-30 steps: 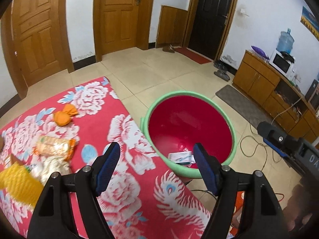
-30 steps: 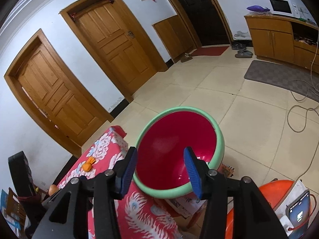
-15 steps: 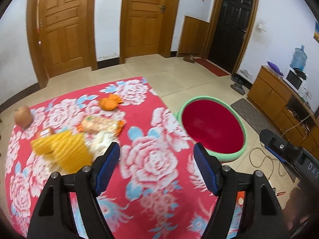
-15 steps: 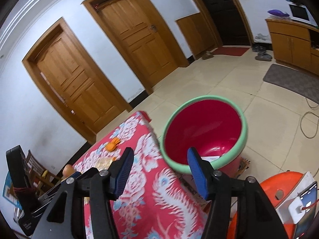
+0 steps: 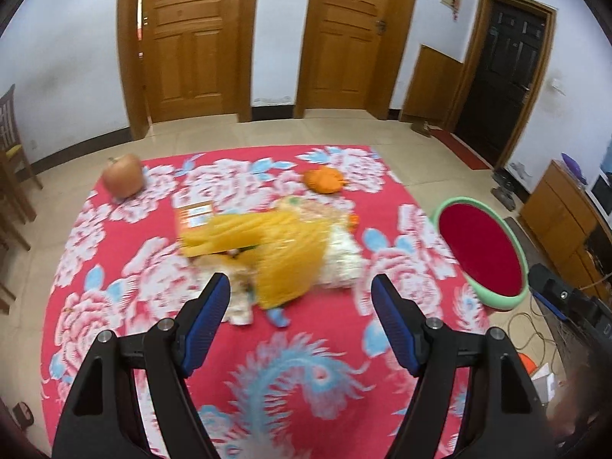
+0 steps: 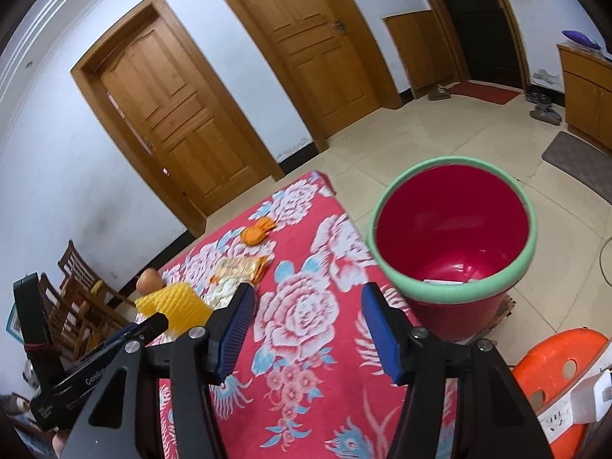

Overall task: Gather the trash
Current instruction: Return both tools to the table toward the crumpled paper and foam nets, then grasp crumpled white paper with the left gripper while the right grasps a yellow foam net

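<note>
Through the left wrist camera I have my left gripper (image 5: 300,306) with its blue pads spread wide and nothing between or against them; it hangs over the red floral cloth (image 5: 126,290). Just beyond the fingertips, and a little toward the left finger, lies the pile of trash: a yellow foam net (image 5: 275,252) on top of white crinkled wrappers (image 5: 340,264), with an orange snack packet (image 5: 195,216) behind it, an orange peel (image 5: 325,179) farther out, and a round brownish fruit (image 5: 123,179) far off to the left-finger side. The red bin with the green rim (image 5: 482,252) sits well off to the right-finger side. A second ago that bin filled the space between these fingers and the trash sat at the left edge; now the pile is nearly centred ahead, blurred by the swing. Through the right wrist camera my right gripper (image 6: 306,325) has its jaws opening, with only cloth showing in the gap. The bin (image 6: 455,229) stands just past the right fingertip, and here I can see down into it: white paper scraps (image 6: 447,281) lie at the bottom, which the left view does not show. The foam net (image 6: 174,304) and wrappers lie beyond the left finger. Earlier the bin sat straight between these pads; it is now off to the right-finger side.
</note>
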`<state>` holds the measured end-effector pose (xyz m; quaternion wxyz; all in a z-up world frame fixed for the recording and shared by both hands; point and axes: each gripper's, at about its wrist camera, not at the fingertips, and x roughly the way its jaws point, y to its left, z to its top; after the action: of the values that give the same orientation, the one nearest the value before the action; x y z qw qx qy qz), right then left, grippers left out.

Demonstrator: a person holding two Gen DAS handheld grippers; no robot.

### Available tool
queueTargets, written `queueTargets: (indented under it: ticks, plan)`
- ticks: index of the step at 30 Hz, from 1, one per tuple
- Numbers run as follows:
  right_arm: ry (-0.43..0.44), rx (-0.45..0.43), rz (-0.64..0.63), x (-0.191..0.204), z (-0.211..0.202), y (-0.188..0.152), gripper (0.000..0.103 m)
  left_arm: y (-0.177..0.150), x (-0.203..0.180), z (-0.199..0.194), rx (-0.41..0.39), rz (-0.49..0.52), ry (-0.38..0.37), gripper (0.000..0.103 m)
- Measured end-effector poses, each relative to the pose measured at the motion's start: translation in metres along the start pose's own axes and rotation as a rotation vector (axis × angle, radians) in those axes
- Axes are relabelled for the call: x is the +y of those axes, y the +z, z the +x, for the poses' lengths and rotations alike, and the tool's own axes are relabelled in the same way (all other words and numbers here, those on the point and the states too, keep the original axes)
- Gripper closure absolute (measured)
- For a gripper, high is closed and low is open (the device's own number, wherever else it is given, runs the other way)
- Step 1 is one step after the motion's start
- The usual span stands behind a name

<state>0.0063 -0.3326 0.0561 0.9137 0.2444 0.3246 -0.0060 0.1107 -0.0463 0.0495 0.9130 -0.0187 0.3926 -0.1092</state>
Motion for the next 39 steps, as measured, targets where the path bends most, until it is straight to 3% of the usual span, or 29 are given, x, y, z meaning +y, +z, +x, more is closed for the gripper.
queueTargets:
  ticks: [13, 23, 24, 26, 28, 31, 39]
  plan:
    - [-0.005, 0.085, -0.098, 0.037, 0.033, -0.009, 0.041, -0.011, 0.075, 0.038, 0.067, -0.080, 0.126, 0.027]
    - [-0.018, 0.121, -0.172, 0.076, 0.056, -0.012, 0.041, -0.011, 0.083, 0.068, 0.089, -0.091, 0.005, 0.028]
    - [-0.023, 0.123, -0.176, 0.079, 0.058, -0.013, 0.041, -0.013, 0.083, 0.070, 0.093, -0.092, -0.003, 0.032]
    - [-0.033, 0.132, -0.183, 0.085, 0.063, -0.014, 0.041, -0.015, 0.086, 0.077, 0.113, -0.106, -0.040, 0.059]
    - [-0.049, 0.142, -0.196, 0.091, 0.068, -0.015, 0.041, -0.018, 0.090, 0.080, 0.126, -0.140, -0.105, 0.071]
    - [-0.068, 0.152, -0.215, 0.099, 0.073, -0.019, 0.041, -0.019, 0.093, 0.075, 0.101, -0.152, -0.119, 0.077]
    - [-0.073, 0.167, -0.264, 0.131, 0.084, -0.028, 0.037, -0.017, 0.111, 0.042, 0.024, -0.211, -0.157, 0.079]
